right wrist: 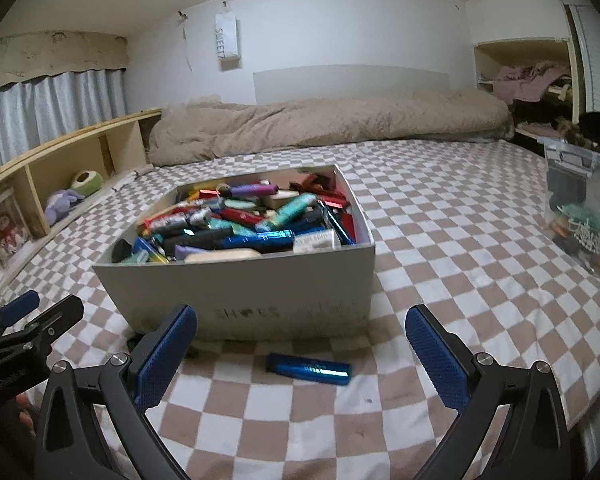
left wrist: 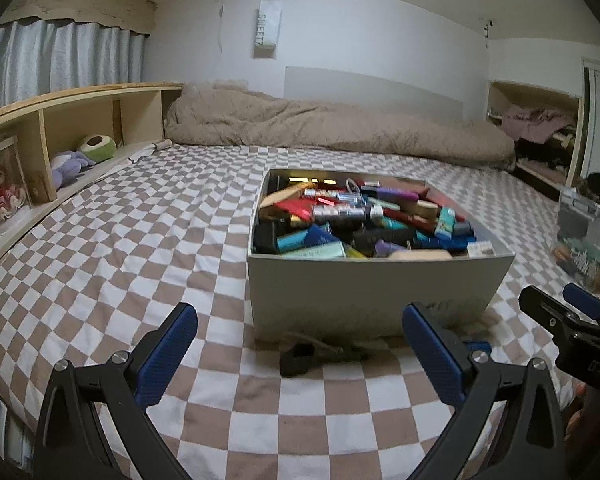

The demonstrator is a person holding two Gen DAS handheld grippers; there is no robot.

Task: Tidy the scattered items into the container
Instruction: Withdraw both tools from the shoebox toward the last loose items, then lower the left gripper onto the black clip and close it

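Bed (right wrist: 440, 208) with checkered sheet carries everything; rumpled duvet (right wrist: 320, 120) sits far beyond both jaws, clear plastic bin (right wrist: 584, 208) off to the right.

Grey box (right wrist: 284, 280), the container, sits straight ahead of both jaws, heaped nearly to the rim with small tubes and cases. Little room left on top.

Right gripper (right wrist: 300, 356): jaws spread wide, nothing held. Blue metallic tube (right wrist: 309, 369) lies on the sheet between them, just short of the box's front wall. Long axis runs left-right, across the jaw line, so likely needs a wrist turn to pinch across the narrow width.

Left gripper (left wrist: 300, 352): jaws spread wide, nothing held. Small black item (left wrist: 297, 359) lies between them at the foot of the box; type unclear.

Each gripper is nearest its own piece. Open sheet on the near side of both pieces, box wall close behind. Bed edge is near, behind the jaws.
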